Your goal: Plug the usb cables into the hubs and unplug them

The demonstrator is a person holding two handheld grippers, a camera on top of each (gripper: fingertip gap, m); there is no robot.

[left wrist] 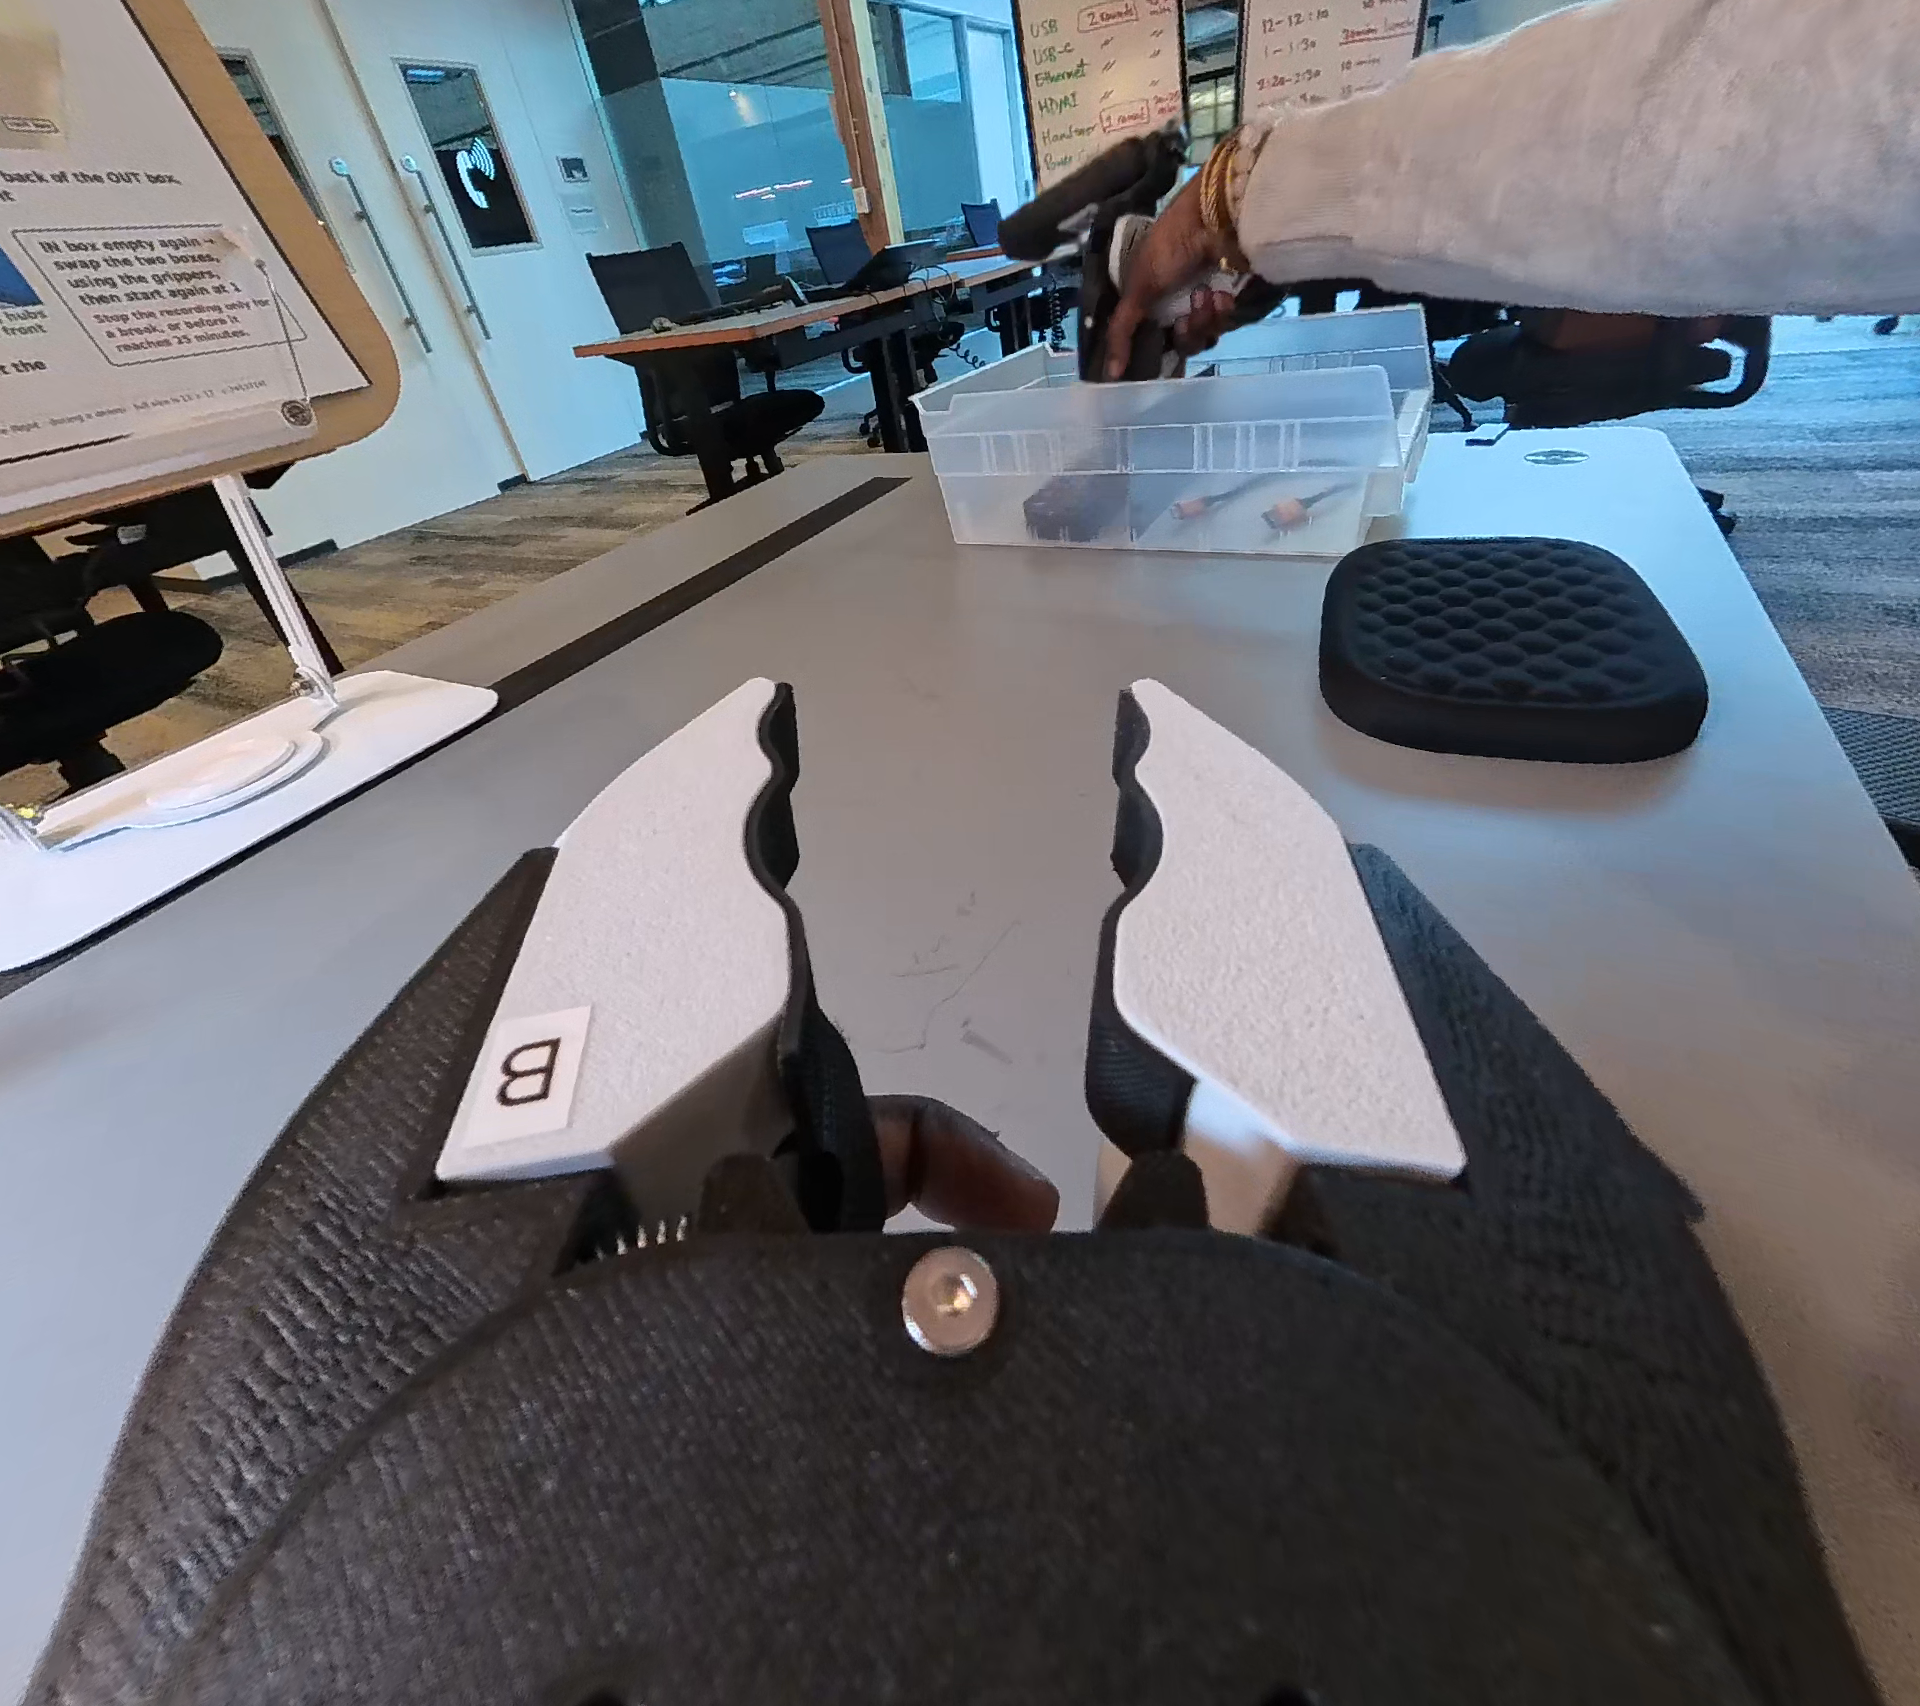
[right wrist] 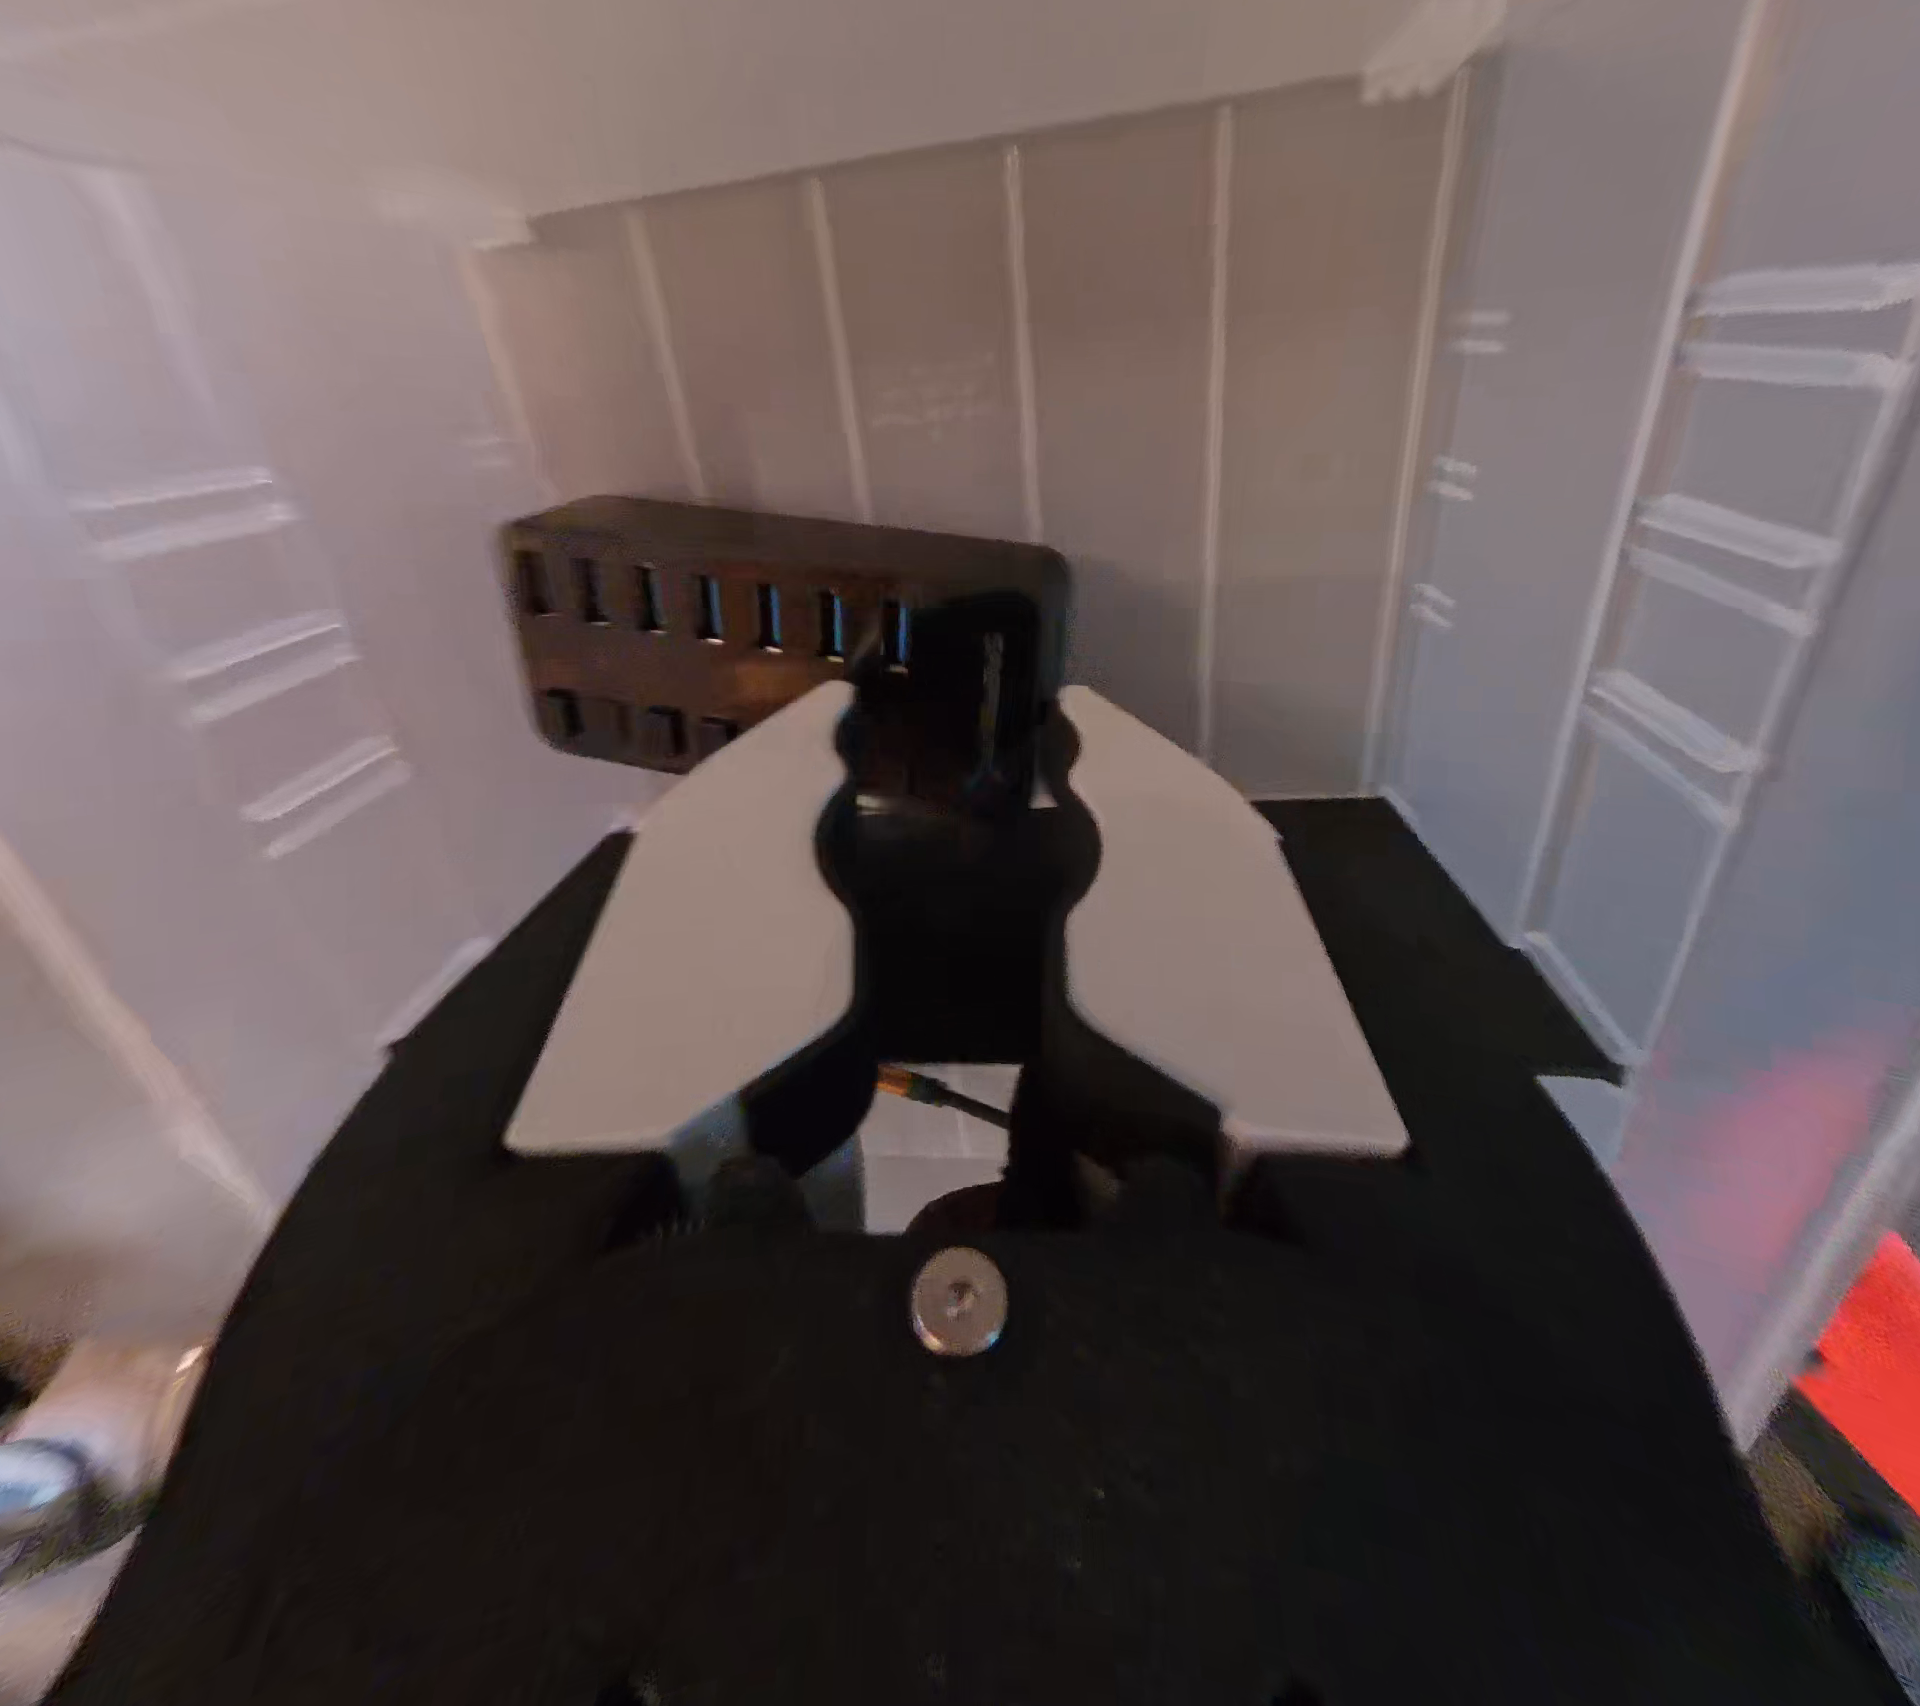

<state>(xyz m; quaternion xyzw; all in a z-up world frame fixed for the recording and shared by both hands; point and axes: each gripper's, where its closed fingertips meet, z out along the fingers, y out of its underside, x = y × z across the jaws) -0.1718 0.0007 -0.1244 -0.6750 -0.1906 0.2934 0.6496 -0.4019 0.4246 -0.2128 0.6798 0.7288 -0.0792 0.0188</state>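
Note:
My left gripper (left wrist: 951, 711) is open and empty, low over the grey table (left wrist: 1039, 721). In the left wrist view a hand holds my right gripper (left wrist: 1101, 347) down inside a clear plastic bin (left wrist: 1164, 451) at the table's far side. A black hub (left wrist: 1070, 505) and orange-tipped usb cables (left wrist: 1288, 510) lie in that bin. In the blurred right wrist view my right gripper (right wrist: 951, 711) is shut on a black block-shaped piece (right wrist: 945, 908), in front of the right end of a black hub (right wrist: 727, 617) with several ports. An orange cable tip (right wrist: 899, 1083) shows under the block.
A second clear bin (left wrist: 1351, 337) stands behind the first. A black honeycomb pad (left wrist: 1507, 648) lies at the right of the table. An instruction board on a white stand (left wrist: 208, 773) is at the left. Ribbed bin walls (right wrist: 1714, 565) close in around the right gripper. Spacing between my two grippers at the tips: around 50 cm.

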